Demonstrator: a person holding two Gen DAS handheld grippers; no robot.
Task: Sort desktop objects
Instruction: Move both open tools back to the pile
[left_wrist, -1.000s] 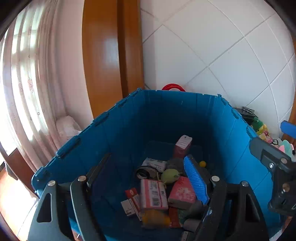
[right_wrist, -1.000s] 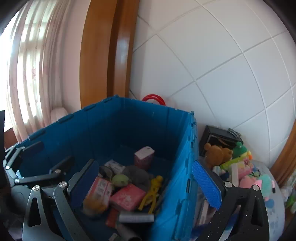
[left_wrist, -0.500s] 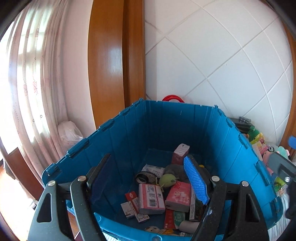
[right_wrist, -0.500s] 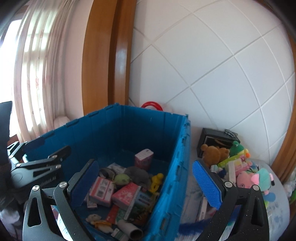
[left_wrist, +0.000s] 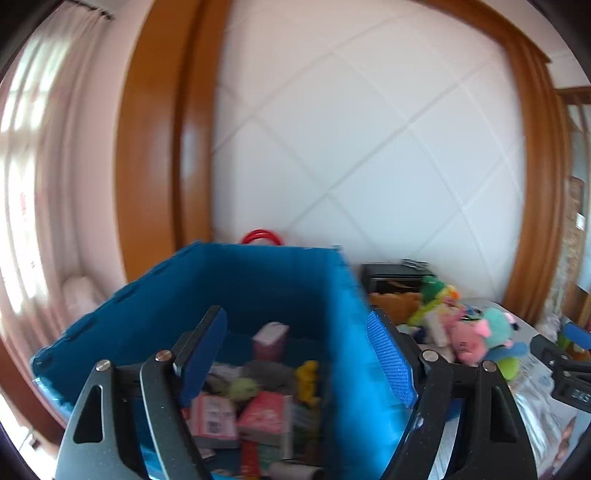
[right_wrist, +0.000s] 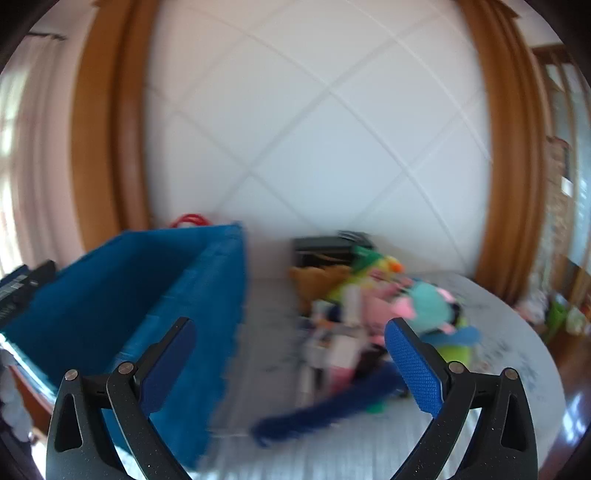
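Observation:
A blue plastic bin (left_wrist: 258, 273) holds several boxes and small toys, among them a red box (left_wrist: 264, 411) and a yellow figure (left_wrist: 308, 376). My left gripper (left_wrist: 295, 350) is open and empty above the bin's right half. The bin also shows in the right wrist view (right_wrist: 147, 280). My right gripper (right_wrist: 291, 354) is open and empty over the table, right of the bin. A pile of plush toys (right_wrist: 399, 302) and small items lies ahead of it, with a dark blue fuzzy object (right_wrist: 325, 410) in front. Both views are blurred.
A black box (right_wrist: 325, 245) stands against the tiled wall behind the plush toys. The table has a pale patterned cloth (right_wrist: 498, 332). A red handle (left_wrist: 260, 236) shows behind the bin. Wooden frames flank the wall; a curtain hangs left.
Both grippers have swung right and drawn back from the bin. The right one now faces the plush pile on the table. Both stay open and empty.

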